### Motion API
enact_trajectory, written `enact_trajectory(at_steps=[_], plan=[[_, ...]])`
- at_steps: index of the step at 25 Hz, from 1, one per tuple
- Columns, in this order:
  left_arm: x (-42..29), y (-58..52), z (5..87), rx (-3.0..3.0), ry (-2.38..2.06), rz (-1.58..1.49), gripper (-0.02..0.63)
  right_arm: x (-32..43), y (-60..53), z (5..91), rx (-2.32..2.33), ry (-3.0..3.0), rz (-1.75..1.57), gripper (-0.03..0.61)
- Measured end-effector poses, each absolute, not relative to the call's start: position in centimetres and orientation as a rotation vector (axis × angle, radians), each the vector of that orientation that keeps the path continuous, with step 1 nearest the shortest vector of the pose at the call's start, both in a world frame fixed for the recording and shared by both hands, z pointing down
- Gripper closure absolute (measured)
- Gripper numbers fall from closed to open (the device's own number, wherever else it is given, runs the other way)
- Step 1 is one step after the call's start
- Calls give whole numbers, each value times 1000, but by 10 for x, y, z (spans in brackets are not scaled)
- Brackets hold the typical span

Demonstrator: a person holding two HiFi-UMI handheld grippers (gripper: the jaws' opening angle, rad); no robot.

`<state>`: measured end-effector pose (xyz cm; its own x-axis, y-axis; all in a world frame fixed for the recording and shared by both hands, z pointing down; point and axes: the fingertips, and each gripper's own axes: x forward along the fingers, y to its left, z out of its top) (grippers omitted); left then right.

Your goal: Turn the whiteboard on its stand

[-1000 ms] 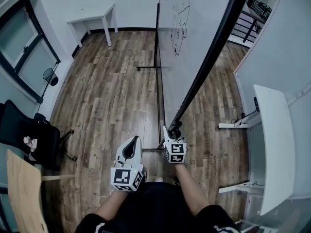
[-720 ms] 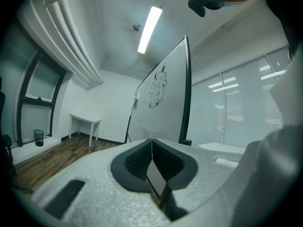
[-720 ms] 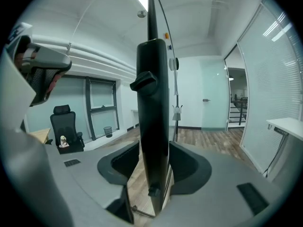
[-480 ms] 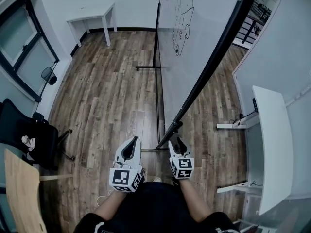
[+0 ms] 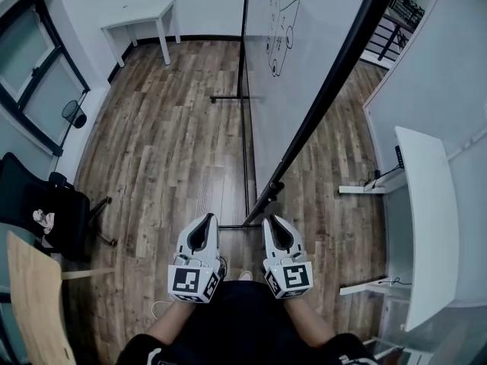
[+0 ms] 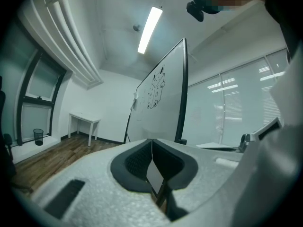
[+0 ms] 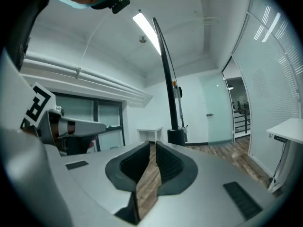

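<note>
When this moment was set against the head views from the second before, one change stood out: the right tongs (image 5: 274, 223), which had been up against the black fitting (image 5: 275, 188) at the lower near corner of the whiteboard (image 5: 304, 67), had drawn back toward the person's body and sat level with the left tongs (image 5: 205, 222). Across those views the drawing on the board face had also shifted a little, though the board's angle looked much the same. The board was found tilted on its stand (image 5: 245, 128), its dark edge running diagonally across the head view, with the stand's feet on the wood floor (image 5: 167, 143). Judged from this, the right tongs had let go of the corner, so either one push on the board was finished or a fresh hold was being prepared. Whether the turn was complete could not be settled from these views.

Right tongs (image 7: 150, 148): the jaws had just been closing and stood at a narrow slit. Only floor showed through it. Nothing was held or touched, and the board's edge (image 7: 166, 79) stood well ahead of them.

Left tongs (image 6: 151, 148): the jaw tips met in a line, with nothing between them. The board (image 6: 158, 98) was ahead and apart, untouched.

Neither tongs had contact with the board or the stand.
</note>
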<state>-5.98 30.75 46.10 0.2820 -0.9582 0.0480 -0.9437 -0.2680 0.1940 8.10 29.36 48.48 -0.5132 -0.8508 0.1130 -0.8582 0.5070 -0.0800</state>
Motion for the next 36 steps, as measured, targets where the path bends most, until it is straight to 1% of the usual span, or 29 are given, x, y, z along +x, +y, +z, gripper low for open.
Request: enact_trajectory(at_steps=[4,8,12,36], plan=[[-61,310,465,2351,-1780,-108,595,82,306,467,1522,-2728,175,546],[-62,311,467,2339,-1800,-108,595,82,315,471,1520,-2733,187,561],[-60,312,468,2353,-1800,-100,595,78,321,484,1499,-2699,210,565],[-51,315,473,2346,-1770,-99,595,78,319,493,1484,-2674,236,565]])
